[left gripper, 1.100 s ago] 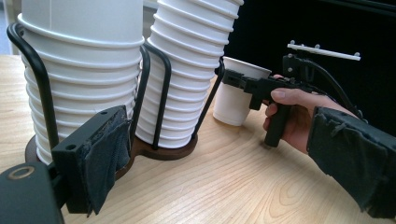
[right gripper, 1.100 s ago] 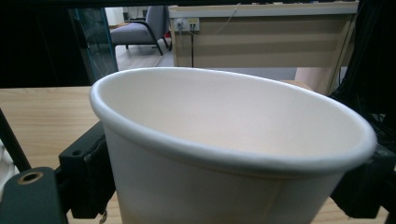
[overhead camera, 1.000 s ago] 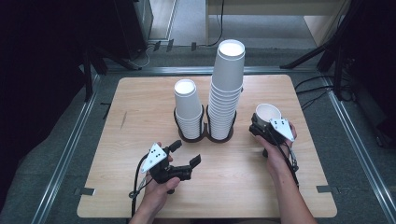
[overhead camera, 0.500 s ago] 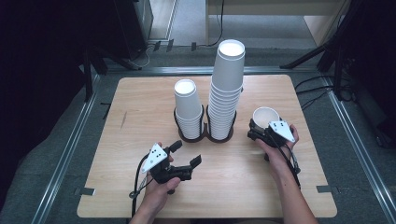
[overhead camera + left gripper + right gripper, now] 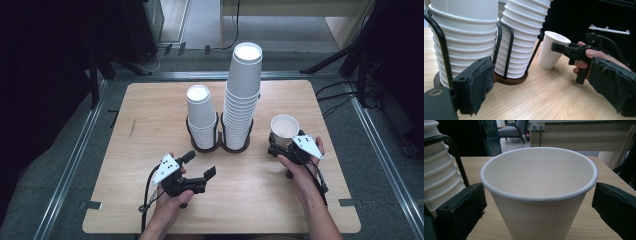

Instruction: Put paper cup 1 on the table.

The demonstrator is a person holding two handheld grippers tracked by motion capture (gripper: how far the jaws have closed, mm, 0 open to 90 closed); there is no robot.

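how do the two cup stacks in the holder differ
The right stack is much taller than the left stack. The right stack's ribbed band of rims runs high, while the left stack shows few rims under one plain cup wall. Both are white paper cups stacked mouth down, each in a wire ring of the same holder.

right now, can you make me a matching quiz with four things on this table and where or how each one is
Things:
1. single paper cup
2. tall cup stack
3. short cup stack
4. left claw

Places or states:
a. left ring of the black wire holder
b. upright on the table, between the right claw's open jaws
c. right ring of the holder
d. open, empty, near the holder's base

Pairs: 1-b, 2-c, 3-a, 4-d
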